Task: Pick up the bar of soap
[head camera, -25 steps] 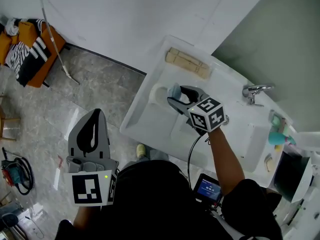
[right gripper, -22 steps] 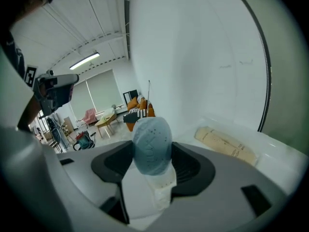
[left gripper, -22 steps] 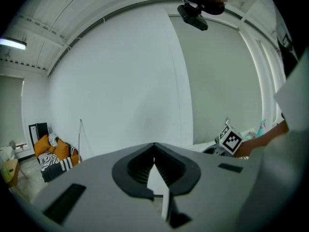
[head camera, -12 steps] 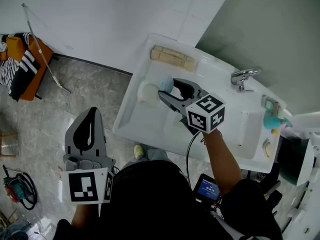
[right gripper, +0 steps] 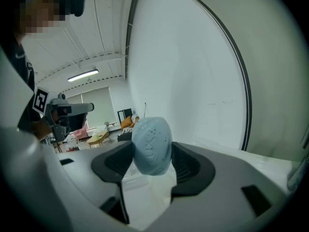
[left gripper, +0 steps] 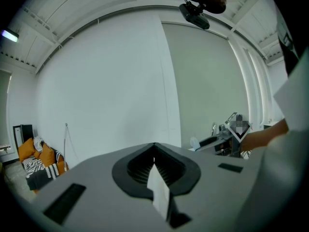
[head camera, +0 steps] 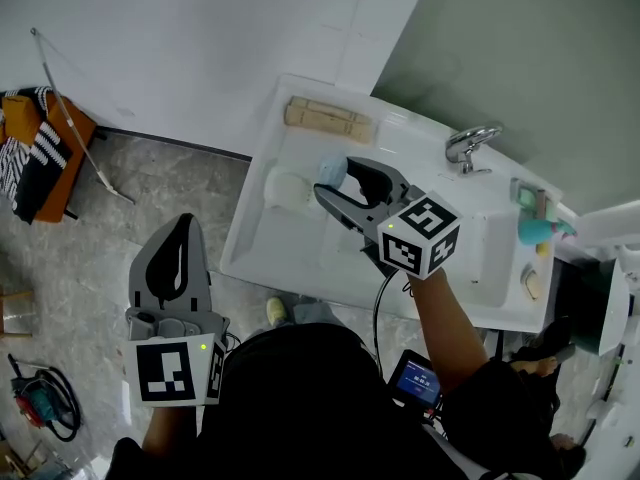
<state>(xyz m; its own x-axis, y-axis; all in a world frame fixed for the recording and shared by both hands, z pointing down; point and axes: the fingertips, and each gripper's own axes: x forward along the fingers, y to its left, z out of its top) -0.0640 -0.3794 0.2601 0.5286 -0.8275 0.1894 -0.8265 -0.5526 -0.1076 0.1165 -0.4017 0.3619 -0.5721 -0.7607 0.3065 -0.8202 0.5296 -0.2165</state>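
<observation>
In the head view we see the right gripper reaching over the white sink, its jaws narrowed on the pale blue bar of soap, which sits at the gripper's tip above the sink's far left part. A round white dish lies in the sink just left of the soap, a beige block rests on the sink's back rim, and the faucet stands at the sink's far right edge. The left gripper hangs well clear of the sink, over the floor to its left, jaws pressed together. In the left gripper view we find the left gripper closed on nothing, pointing at a white wall. In the right gripper view the right gripper clamps the bar of soap upright between its dark pads, with the sink's white surface showing below it.
</observation>
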